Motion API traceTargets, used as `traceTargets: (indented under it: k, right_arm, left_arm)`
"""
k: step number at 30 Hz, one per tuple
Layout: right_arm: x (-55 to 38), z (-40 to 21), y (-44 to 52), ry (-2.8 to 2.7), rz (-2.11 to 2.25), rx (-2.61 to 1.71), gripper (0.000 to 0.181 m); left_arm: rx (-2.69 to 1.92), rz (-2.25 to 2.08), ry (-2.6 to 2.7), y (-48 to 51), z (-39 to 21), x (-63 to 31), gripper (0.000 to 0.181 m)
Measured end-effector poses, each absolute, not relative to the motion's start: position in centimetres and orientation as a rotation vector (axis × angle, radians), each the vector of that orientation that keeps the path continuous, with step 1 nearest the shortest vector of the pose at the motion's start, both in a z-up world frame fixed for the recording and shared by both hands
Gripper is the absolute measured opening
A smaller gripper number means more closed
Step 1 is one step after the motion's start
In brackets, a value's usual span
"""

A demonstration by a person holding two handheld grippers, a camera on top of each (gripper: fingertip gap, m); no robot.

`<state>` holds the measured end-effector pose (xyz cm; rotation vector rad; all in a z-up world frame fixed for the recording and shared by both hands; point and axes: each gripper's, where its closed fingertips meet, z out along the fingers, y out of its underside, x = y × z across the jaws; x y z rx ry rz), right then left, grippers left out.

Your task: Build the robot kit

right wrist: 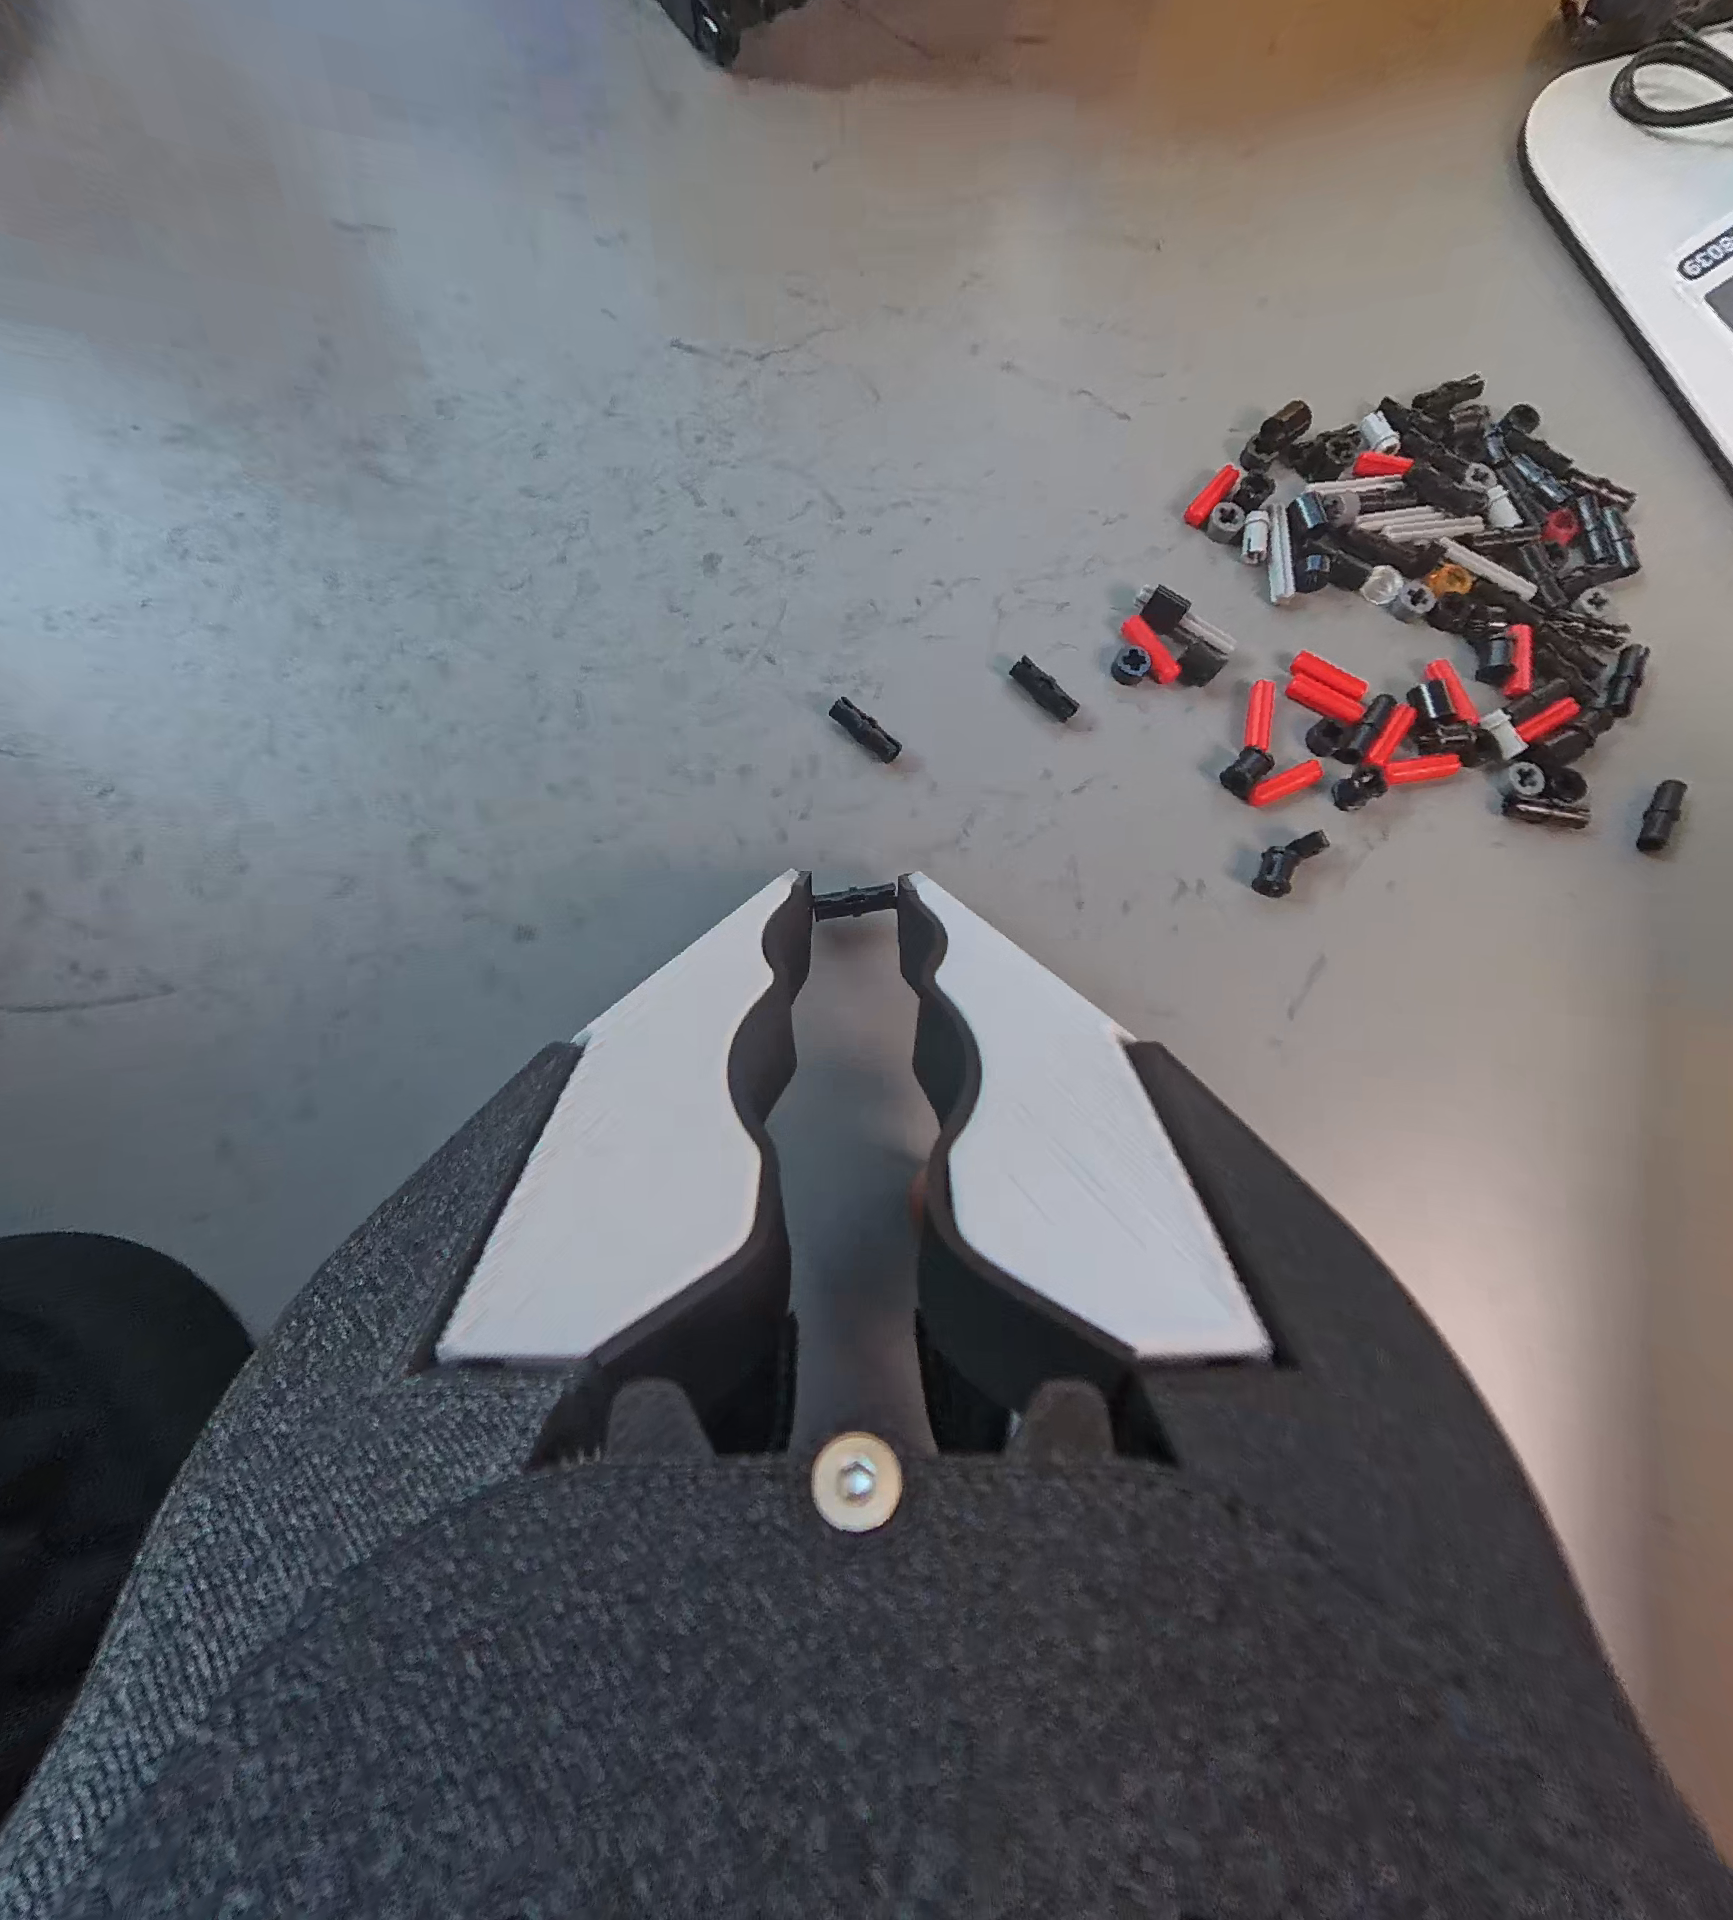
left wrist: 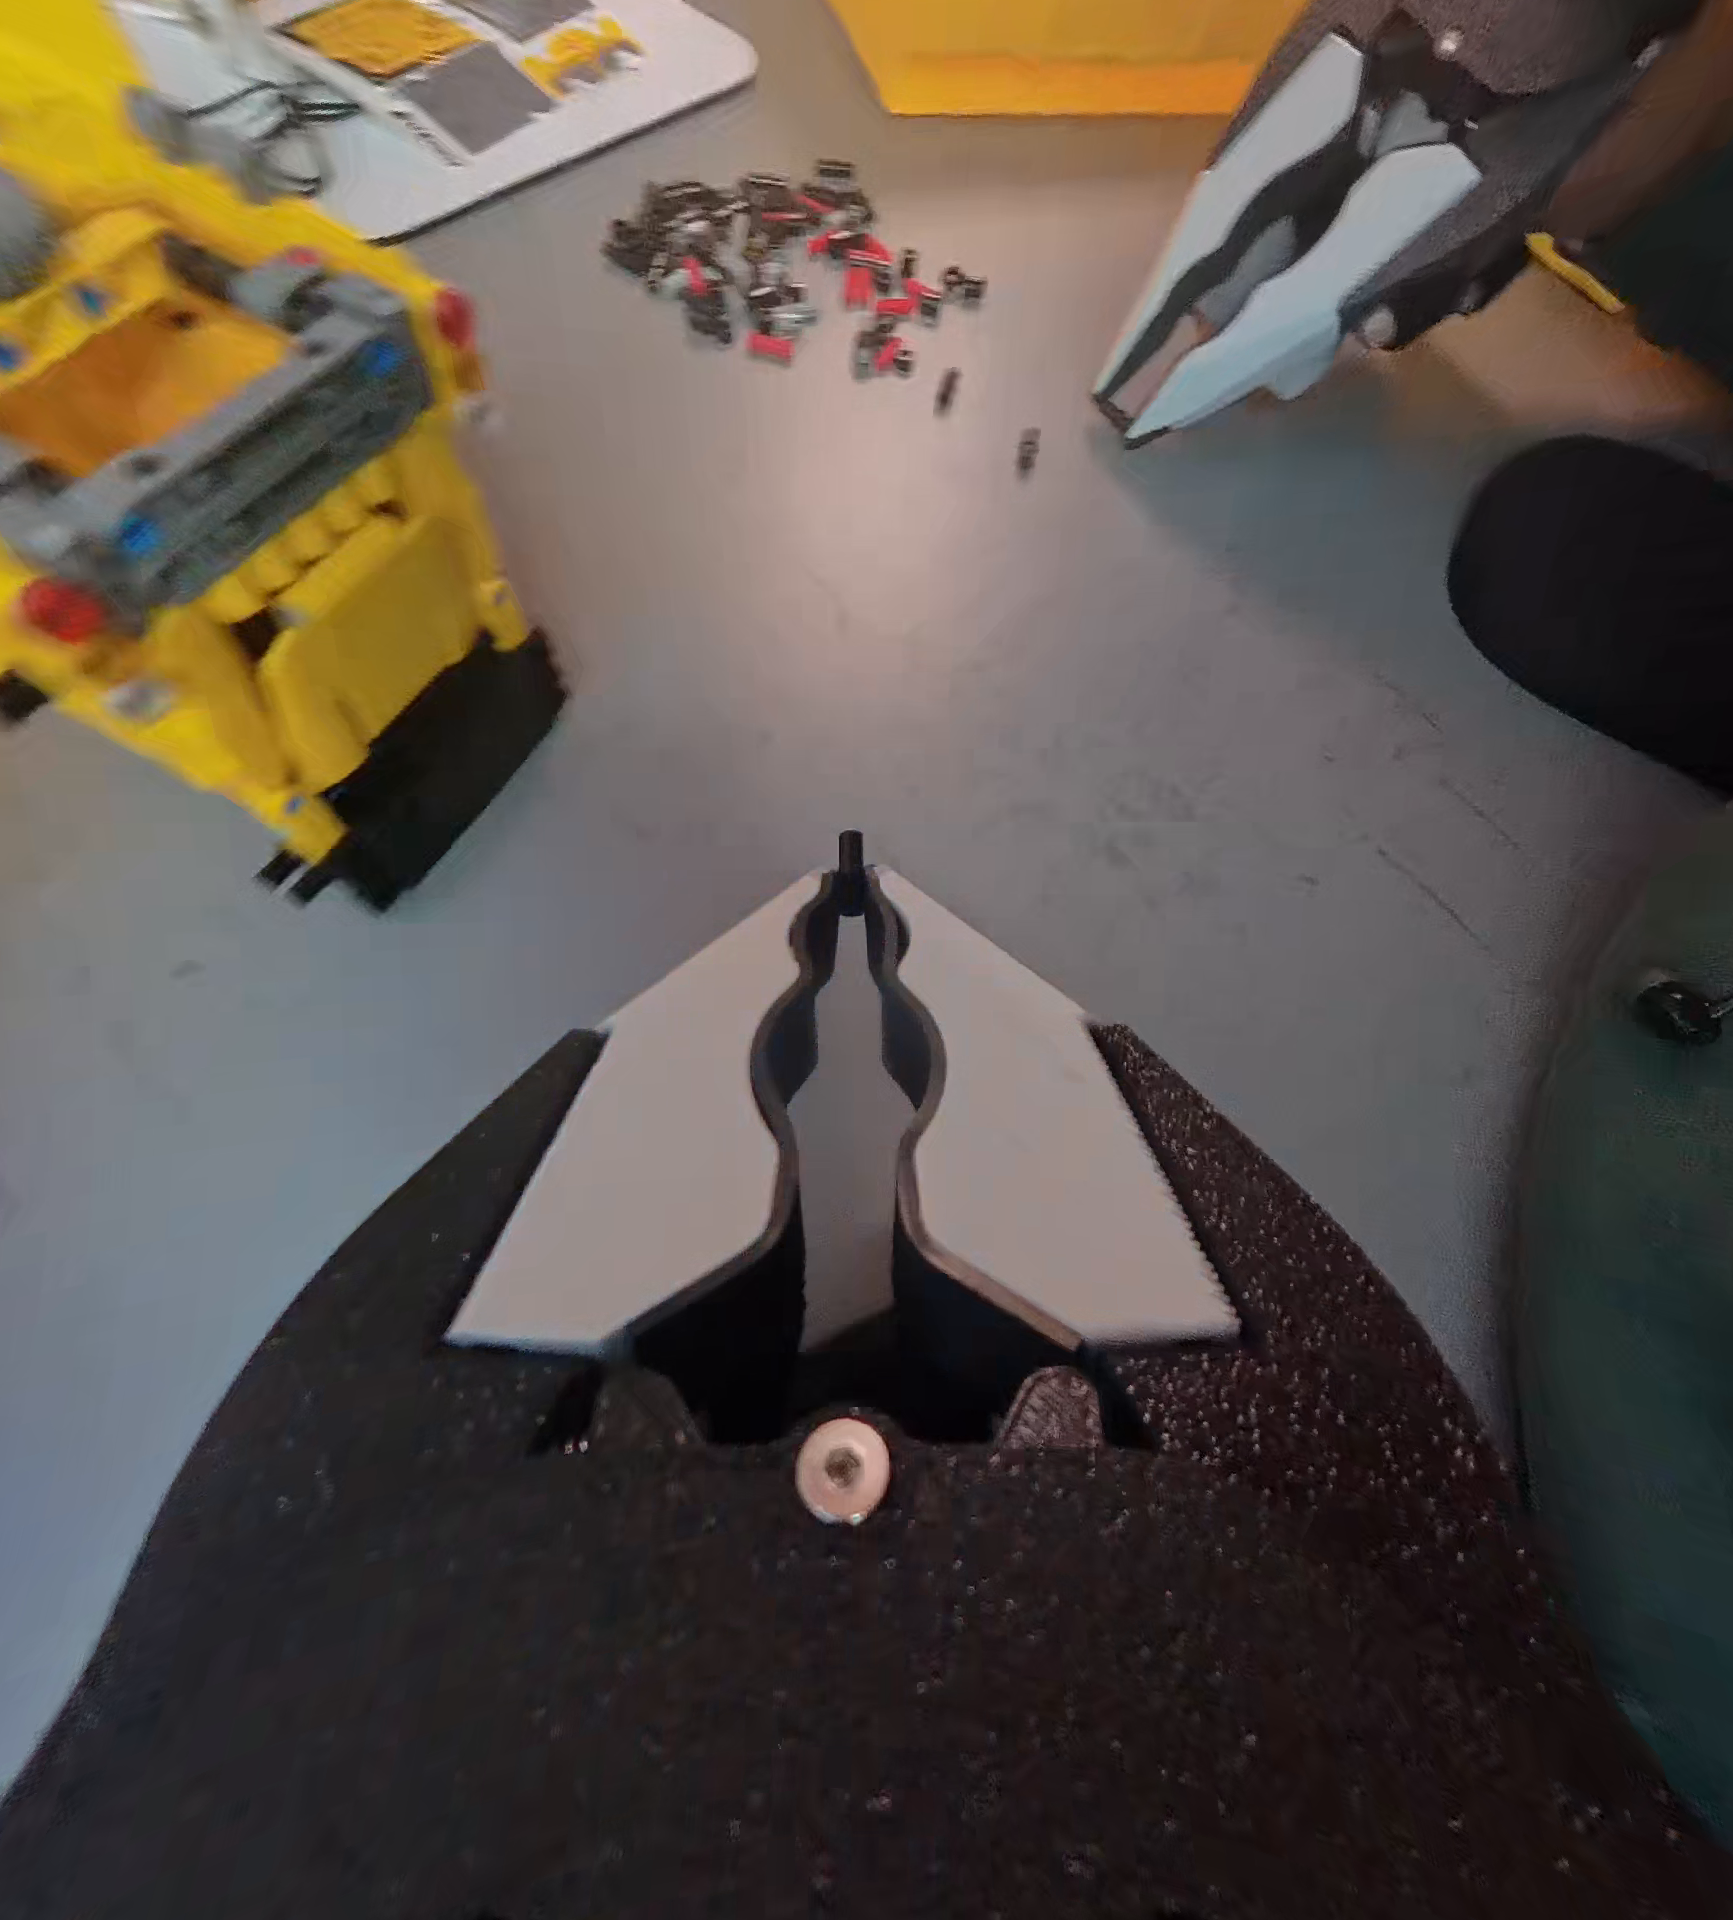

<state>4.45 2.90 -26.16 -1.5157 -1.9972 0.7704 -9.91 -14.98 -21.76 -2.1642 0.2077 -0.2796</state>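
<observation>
The pale fingers point(left wrist: 696, 1091) of the left gripper point(left wrist: 849, 891) are pinched together on a small black pin point(left wrist: 849, 871), a slim plastic peg that stands on end between the tips with its head poking out beyond them, its long axis pointing straight ahead. Left of it on the smooth grey table point(left wrist: 945, 644) stands a blurred yellow brick-built toy vehicle point(left wrist: 218, 499) with grey and black parts; farther off lies a heap of small black, red and grey pieces point(left wrist: 789, 270). The right gripper point(right wrist: 854, 900) has its white, wavy-edged fingers clamped on a second black pin point(right wrist: 854, 902), held crosswise, its long axis running from one tip to the other, just above the scuffed table. Loose black pins point(right wrist: 864, 728) lie beyond it, the heap to their right.
</observation>
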Motion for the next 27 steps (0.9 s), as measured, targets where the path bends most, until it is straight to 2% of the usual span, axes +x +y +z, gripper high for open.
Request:
traceTargets:
  k: [4, 10, 14, 16, 20, 22, 27]
  right_arm:
    - [3.2, -26.3, 3.1, -2.001, 0.728, -1.49, 0.016]
    - [2.1, -26.4, 4.0, -2.028, 0.729, -1.502, 0.017]
    - [2.0, -26.5, 4.1, -2.05, 0.737, -1.479, 0.02]
    - [2.0, -26.3, 4.3, -2.055, 0.777, -1.479, 0.027]
    - [1.3, -25.9, 4.9, -2.024, 0.901, -1.546, 0.037]
    - [0.5, -25.9, 5.1, -2.02, 0.921, -1.56, 0.035]
    - [-0.5, -26.5, 5.8, -2.079, 0.833, -1.577, 0.015]
  left_arm:
    - [-2.207, -0.299, 0.574, -8.4, -23.7, -2.8, 0.004]
    - [-2.242, -0.3, 0.817, -0.7, -25.3, 0.5, 0.004]
    - [-2.244, -0.341, 0.84, 0.7, -26.5, 1.2, 0.004]
    - [-2.23, -0.349, 0.825, 0.7, -26.7, 1.0, 0.005]
    - [-2.205, -0.387, 0.835, 0.1, -26.5, 0.7, 0.018]
    - [-2.201, -0.395, 0.825, -0.1, -26.3, 0.2, 0.019]
    - [-2.212, -0.427, 0.793, -0.3, -26.5, -0.4, 0.019]
